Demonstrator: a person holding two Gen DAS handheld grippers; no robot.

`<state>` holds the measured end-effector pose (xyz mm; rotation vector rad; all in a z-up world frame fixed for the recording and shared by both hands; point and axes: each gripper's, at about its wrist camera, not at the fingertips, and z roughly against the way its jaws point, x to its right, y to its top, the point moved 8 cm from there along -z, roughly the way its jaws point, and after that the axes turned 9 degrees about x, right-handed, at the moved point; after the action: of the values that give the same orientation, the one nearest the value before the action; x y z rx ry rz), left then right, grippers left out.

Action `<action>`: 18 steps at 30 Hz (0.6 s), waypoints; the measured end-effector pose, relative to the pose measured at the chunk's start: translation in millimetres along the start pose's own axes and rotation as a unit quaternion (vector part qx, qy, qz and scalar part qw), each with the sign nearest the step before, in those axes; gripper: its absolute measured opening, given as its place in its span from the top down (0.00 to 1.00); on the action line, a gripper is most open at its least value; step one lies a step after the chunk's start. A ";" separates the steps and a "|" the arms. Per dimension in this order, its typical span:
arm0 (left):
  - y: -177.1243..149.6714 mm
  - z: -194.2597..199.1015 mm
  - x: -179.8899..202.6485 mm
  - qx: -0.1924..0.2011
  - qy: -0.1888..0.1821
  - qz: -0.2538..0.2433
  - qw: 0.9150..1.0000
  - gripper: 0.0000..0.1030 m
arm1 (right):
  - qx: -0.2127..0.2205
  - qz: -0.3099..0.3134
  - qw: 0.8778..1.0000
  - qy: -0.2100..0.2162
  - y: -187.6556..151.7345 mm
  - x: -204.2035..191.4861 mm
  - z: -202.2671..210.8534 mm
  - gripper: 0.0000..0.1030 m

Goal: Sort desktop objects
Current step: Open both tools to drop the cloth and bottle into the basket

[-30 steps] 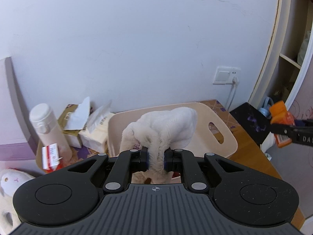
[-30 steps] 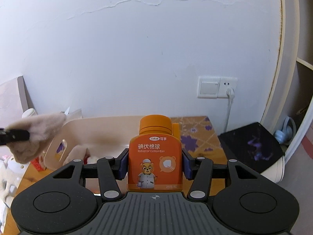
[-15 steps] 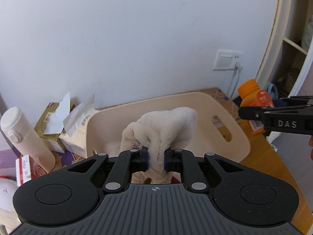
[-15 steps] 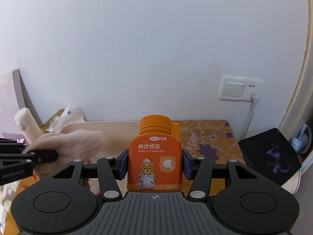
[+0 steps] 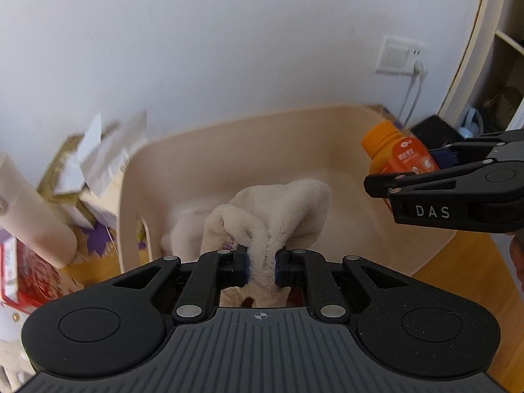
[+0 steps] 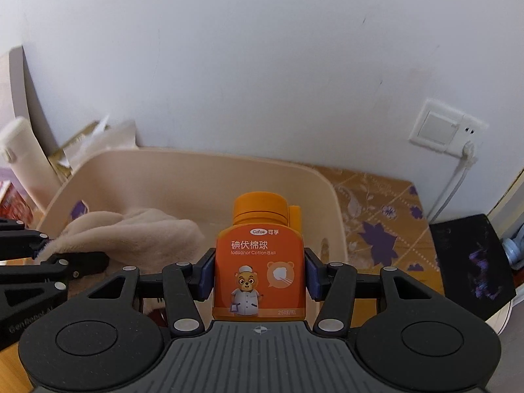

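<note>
Orange cotton-ball bottle [image 6: 260,262], clamped upright in the right gripper [image 6: 260,273], hangs over the beige basket [image 6: 196,167]. The left gripper [image 5: 262,263] pinches a cream plush toy [image 5: 278,209] above it. Thermos [image 6: 24,160] and tissue packs [image 5: 98,163] are blurred.

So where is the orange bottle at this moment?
The orange bottle stands upright in the right gripper, centre of the right wrist view, over the beige tub's right end, with the plush toy to its left.
</note>
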<state>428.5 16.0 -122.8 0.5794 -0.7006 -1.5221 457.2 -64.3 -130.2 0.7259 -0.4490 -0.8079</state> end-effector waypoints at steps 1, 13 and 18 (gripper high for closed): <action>-4.0 -4.0 -1.9 -0.014 -0.002 0.012 1.000 0.87 | -0.009 0.003 1.000 -0.003 -2.3 -0.5 -3.8 0.51; -10.0 2.5 -9.0 -0.036 -0.003 0.059 0.998 0.29 | -0.026 0.002 1.000 -0.011 -9.3 -2.2 -3.8 0.26; -5.0 13.8 -8.1 -0.025 0.009 0.058 0.998 0.28 | -0.007 0.006 1.000 -0.011 -1.6 -1.5 14.8 0.10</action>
<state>415.6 25.3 -117.4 0.5049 -0.6689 -1.4203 446.5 -70.0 -121.6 0.7025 -0.4663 -0.8076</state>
